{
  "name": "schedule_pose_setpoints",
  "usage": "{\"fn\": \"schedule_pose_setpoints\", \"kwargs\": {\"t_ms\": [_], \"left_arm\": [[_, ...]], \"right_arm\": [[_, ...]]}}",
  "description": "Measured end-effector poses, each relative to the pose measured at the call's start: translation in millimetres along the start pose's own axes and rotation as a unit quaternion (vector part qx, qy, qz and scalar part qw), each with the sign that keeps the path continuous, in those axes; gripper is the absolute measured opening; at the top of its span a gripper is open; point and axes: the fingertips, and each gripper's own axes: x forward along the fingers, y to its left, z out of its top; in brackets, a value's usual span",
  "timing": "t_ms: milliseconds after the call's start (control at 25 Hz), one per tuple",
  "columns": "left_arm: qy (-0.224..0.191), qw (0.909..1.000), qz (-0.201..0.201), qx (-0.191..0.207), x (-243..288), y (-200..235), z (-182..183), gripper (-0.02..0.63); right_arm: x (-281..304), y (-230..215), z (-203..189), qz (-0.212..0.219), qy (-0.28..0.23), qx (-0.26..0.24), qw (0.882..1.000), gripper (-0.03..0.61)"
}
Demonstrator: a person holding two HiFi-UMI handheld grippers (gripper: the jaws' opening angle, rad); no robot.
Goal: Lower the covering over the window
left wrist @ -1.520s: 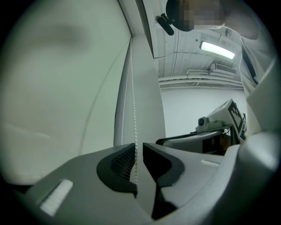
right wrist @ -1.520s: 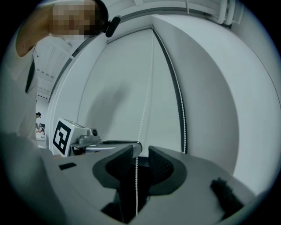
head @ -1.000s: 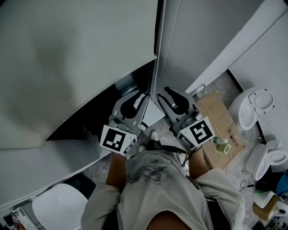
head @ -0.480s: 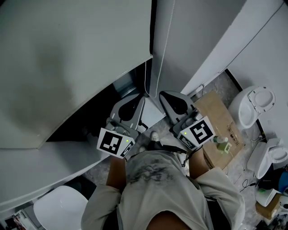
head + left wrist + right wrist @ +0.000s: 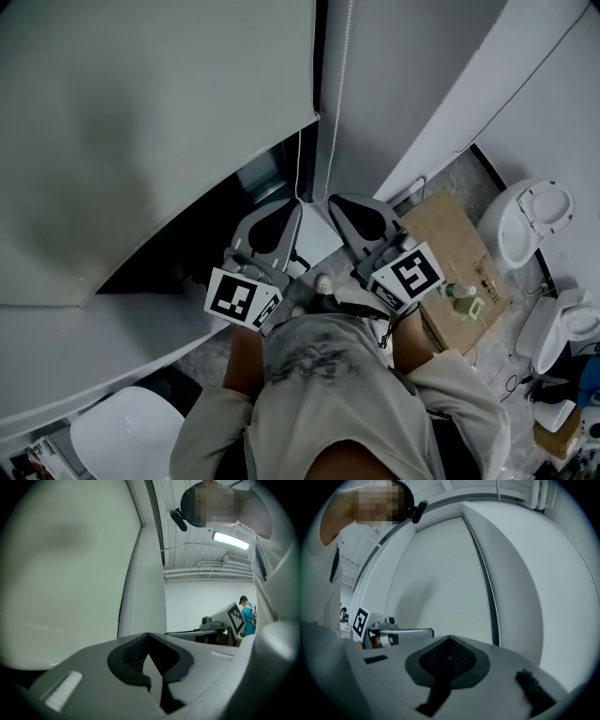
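Left gripper (image 5: 298,203): jaws fully together, tip at the thin cord (image 5: 300,164) hanging by the lower right corner of the blind (image 5: 141,122). Right gripper (image 5: 332,201): jaws likewise together, tip at the bead chain (image 5: 339,94) just right of the blind (a pinch on either line cannot be confirmed). The blind hangs partly raised, with dark window below it. A second ago both jaw pairs stood apart. The print on the cardboard box (image 5: 459,244) is too small to read.

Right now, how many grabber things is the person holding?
2: the left gripper at picture-left, the right gripper beside it, both close to the blind. None seem hidden.
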Motion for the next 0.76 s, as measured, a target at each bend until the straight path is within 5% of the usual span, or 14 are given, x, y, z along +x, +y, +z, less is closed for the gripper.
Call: {"fn": "schedule_pose_setpoints", "kwargs": {"t_ms": [760], "left_arm": [[0.002,1.0000,0.002,-0.004,2.0,10.0,-3.9,0.002]], "right_arm": [[9.7,-3.6,-3.4,0.000,0.009,-0.003,1.000,0.015]]}}
